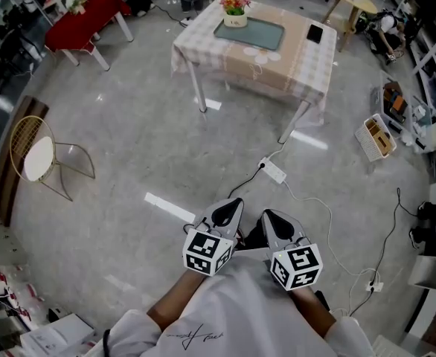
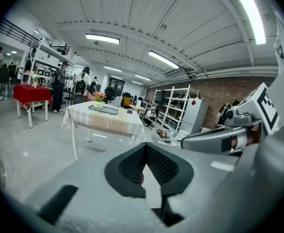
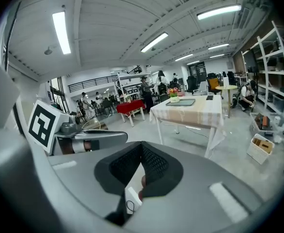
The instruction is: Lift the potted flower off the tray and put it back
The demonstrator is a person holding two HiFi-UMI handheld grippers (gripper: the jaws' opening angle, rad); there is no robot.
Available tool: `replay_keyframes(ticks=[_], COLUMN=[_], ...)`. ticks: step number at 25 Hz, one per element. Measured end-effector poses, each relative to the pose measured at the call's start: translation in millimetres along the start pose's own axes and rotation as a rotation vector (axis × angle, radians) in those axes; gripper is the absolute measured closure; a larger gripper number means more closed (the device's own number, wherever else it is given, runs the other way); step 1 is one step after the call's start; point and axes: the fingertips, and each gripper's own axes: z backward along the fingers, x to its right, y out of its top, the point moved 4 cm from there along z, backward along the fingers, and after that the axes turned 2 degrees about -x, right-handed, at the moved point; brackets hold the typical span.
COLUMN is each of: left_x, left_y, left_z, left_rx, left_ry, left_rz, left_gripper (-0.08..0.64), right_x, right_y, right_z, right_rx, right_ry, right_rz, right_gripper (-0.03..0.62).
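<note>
Found potted flower (image 1: 235, 10) upright at the far left corner of the green tray (image 1: 255, 34), on a checked-cloth worktop (image 1: 292, 69) well ahead across the floor (image 1: 151, 132). Noted pink and orange blooms over a pale pot. Logged 1 dark flat slab (image 1: 315, 33) on the same worktop, right of the tray and apart from it. Observed left gripper (image 1: 231, 205) and right gripper (image 1: 271, 217) low and side by side close to the body, both aimed toward the worktop with a slight downward tilt, both well apart from it. Checked left gripper view: jaws pressed together, nothing pinched, flower and tray small in the distance beyond the tips. Checked right gripper view: jaws likewise pressed together on nothing, same worktop far ahead. Counted 1 marker cube (image 1: 205, 251) at the rear of each gripper, 2 in all. Spotted white power strip (image 1: 275, 171) with its cable on the floor, between the grippers and the worktop. Marked wire-back chair (image 1: 36, 155) at left, red table (image 1: 84, 17) at far left, slatted basket (image 1: 376, 136) at right of the worktop.
</note>
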Motion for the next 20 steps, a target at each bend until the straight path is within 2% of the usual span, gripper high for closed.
replay_keyframes(ticks=[2,6,9,14,20], left_x=[0.4,3.1,4.3,0.2,-26.4], left_y=[0.8,2.3,2.6,16.7,24.7], left_z=[-2.3,-3.6,-11.6,-24.0,-34.8], left_rx=[-0.001,-0.012,-0.025,-0.021,-0.029], left_ry=[0.0,0.006,-0.012,-0.01,0.017], left_rz=[-0.018,-0.103,-0.096,-0.127,-0.076], left_gripper=[0.561,0.561,0.561,0.561,0.561], right_x=[2.7,2.3,9.6,19.7,21.5], right_y=[-0.5,0.0,1.6,12.2,24.5], right_z=[-0.3,-6.0,-11.6,-29.0,-58.1], right_rx=[0.007,0.001,-0.003,-0.003,-0.036], right_ry=[-0.012,-0.005,-0.003,0.013,0.061], right_rz=[-0.011,-0.027,-0.04,-0.039,-0.019], right_gripper=[0.584,0.584,0.584,0.584,0.584])
